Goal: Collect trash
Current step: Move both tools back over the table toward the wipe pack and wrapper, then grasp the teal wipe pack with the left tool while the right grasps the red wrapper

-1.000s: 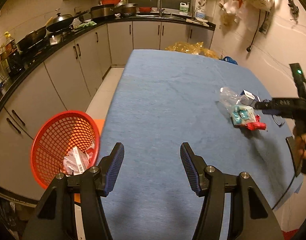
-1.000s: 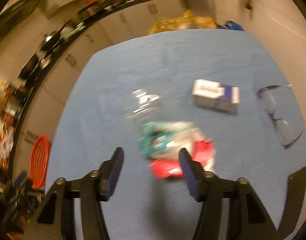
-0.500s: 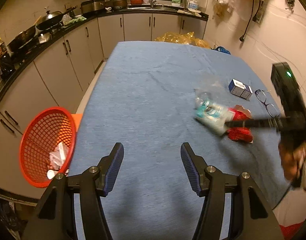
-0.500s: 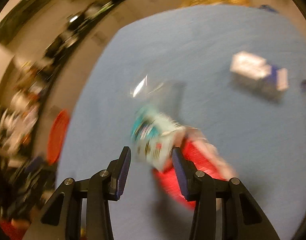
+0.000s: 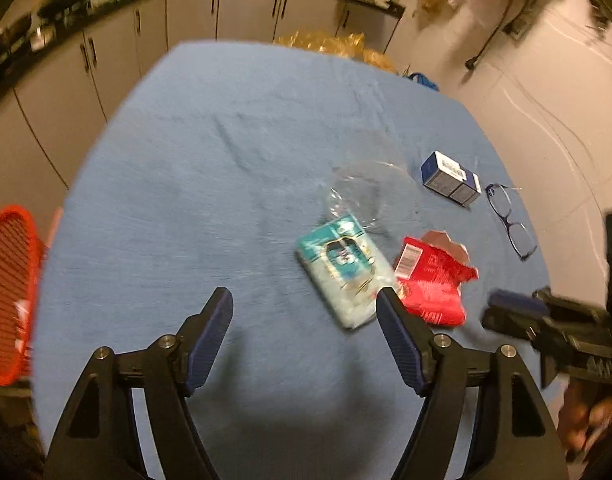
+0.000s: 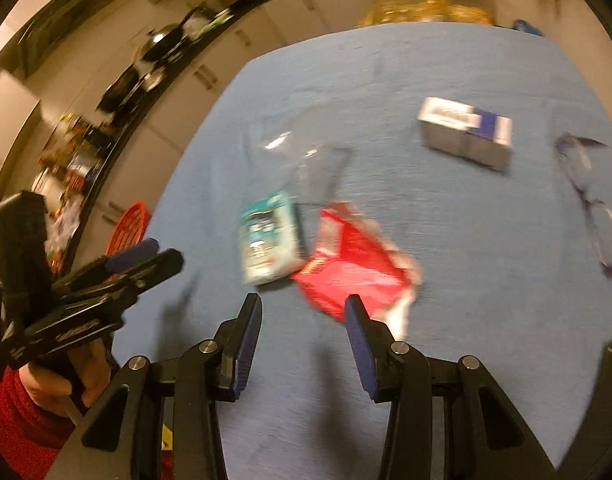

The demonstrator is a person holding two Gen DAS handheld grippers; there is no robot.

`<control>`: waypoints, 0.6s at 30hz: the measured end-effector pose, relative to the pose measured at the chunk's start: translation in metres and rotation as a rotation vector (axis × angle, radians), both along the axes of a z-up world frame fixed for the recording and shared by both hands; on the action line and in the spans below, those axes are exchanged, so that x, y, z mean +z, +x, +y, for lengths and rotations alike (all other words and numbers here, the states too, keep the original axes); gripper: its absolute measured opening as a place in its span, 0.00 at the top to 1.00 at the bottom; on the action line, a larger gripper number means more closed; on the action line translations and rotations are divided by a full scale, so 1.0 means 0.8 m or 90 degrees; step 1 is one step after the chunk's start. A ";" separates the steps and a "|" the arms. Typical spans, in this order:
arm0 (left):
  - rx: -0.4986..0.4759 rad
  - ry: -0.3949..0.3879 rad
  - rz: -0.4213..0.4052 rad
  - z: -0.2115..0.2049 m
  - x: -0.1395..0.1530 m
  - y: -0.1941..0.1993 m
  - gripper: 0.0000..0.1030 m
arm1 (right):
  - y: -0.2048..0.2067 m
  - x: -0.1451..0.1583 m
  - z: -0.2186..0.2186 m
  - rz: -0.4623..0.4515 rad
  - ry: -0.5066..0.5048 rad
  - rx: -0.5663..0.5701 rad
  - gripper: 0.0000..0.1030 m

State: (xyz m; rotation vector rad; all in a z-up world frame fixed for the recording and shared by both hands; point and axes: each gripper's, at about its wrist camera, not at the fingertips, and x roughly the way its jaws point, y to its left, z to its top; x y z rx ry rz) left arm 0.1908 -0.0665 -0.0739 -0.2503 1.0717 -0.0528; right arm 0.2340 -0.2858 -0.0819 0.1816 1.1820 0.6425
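Two claws over the blue table (image 5: 178,184), both angled down at the same litter pile near the right edge. Left gripper (image 5: 304,322) spread wide with nothing between the pads, jaws just been opening further, probably sizing up for the teal packet (image 5: 343,270), which lies flat just ahead of the right-hand finger. Right gripper (image 6: 302,326) also open, gap narrower, nothing pinched, hanging just short of the red wrapper (image 6: 351,266).

Teal packet and red wrapper touching or overlapping at one edge, hard to say which is on top. Crumpled clear plastic (image 5: 363,192) just behind the packet, toward the far edge. Guessing all three count as trash.

White and blue box (image 5: 449,178) and glasses (image 5: 511,226) further toward the right edge, apart from the pile. Probably not trash, so worth steering clear of, especially the glasses, easy to snag.

Red basket (image 5: 8,292) off the table's left edge, down by the cabinets, some scraps already inside. Looks like the drop spot, which would explain the left claw doing the carrying on that side.

Job clearly not finished, pile untouched. Thin wrappers lying flat on cloth, so a pinch might grab the tablecloth too.
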 end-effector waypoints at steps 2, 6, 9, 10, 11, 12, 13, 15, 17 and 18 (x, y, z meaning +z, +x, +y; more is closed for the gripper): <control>0.012 -0.010 0.018 -0.008 -0.013 0.013 0.29 | -0.001 0.003 -0.015 -0.006 -0.011 -0.010 0.54; 0.028 0.025 0.044 -0.029 -0.037 0.037 0.29 | -0.008 0.005 -0.045 -0.018 -0.027 -0.019 0.54; 0.036 0.059 0.046 -0.039 -0.051 0.049 0.29 | -0.005 0.010 -0.058 -0.034 -0.046 -0.018 0.54; 0.038 0.061 0.044 -0.041 -0.054 0.052 0.29 | -0.003 0.011 -0.062 -0.037 -0.049 -0.017 0.54; 0.041 0.067 0.030 -0.043 -0.053 0.053 0.28 | 0.001 0.012 -0.064 -0.039 -0.052 -0.016 0.54; 0.038 0.071 0.024 -0.045 -0.053 0.055 0.28 | 0.005 0.013 -0.067 -0.041 -0.055 -0.014 0.54; 0.034 0.076 0.021 -0.047 -0.053 0.056 0.29 | 0.008 0.013 -0.067 -0.043 -0.057 -0.011 0.54; 0.020 0.074 0.003 -0.050 -0.051 0.054 0.49 | 0.013 0.012 -0.064 -0.046 -0.059 -0.002 0.53; 0.006 0.074 -0.007 -0.052 -0.047 0.051 0.68 | 0.020 0.009 -0.058 -0.052 -0.066 0.014 0.49; -0.001 0.082 -0.015 -0.053 -0.045 0.048 0.71 | 0.023 0.007 -0.053 -0.055 -0.071 0.020 0.48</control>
